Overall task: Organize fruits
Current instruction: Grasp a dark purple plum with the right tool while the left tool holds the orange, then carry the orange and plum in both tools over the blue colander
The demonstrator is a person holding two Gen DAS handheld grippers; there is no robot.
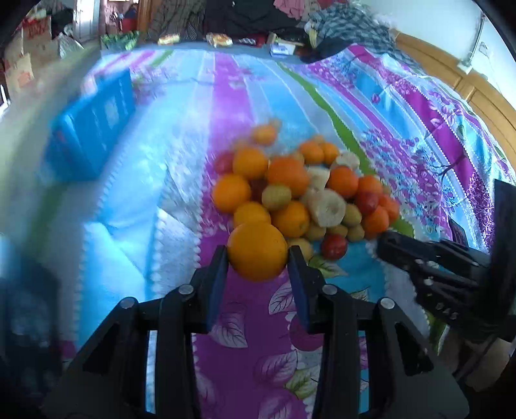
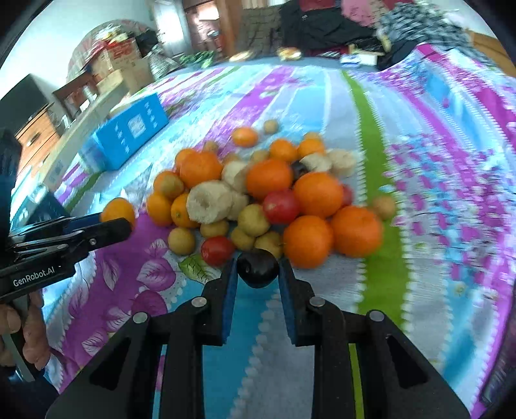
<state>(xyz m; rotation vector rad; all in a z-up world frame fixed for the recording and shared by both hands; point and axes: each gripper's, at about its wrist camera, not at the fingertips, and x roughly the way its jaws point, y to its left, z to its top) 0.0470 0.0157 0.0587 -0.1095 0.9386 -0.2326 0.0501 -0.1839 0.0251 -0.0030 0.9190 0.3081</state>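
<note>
Left hand-held gripper (image 1: 257,258) is clamped on a large orange (image 1: 257,252), its blue pads pressed against both sides of the fruit, which sits lifted just in front of the fruit heap above the patterned bedspread (image 1: 245,338). Right hand-held gripper (image 2: 258,267) holds a dark plum (image 2: 258,268) between its blue-lined fingers, narrow and tight on it, at the near edge of the same heap.

From the right wrist view the left tool enters at the left side, with a person's fingers (image 2: 29,325) wrapped around its handle. From the left wrist view the right tool reaches in from the right edge, its tip low beside the pile.

Just beyond both grippers lies the fruit pile (image 2: 258,199) on the bed: many oranges and tangerines, a few red tomato-like fruits (image 2: 281,206), small yellow-green fruits (image 2: 253,219), and several pale, peeled-looking pieces (image 2: 209,201) in the middle. A few small fruits lie loose at the far side of the heap.

Farther back and to the left, a blue crate (image 2: 129,132) rests on the bedspread, well apart from the pile.

At the far end, piled clothes (image 1: 342,22) and some small packets lie along the bed's edge, with cardboard boxes (image 2: 122,64) beyond on the left.
</note>
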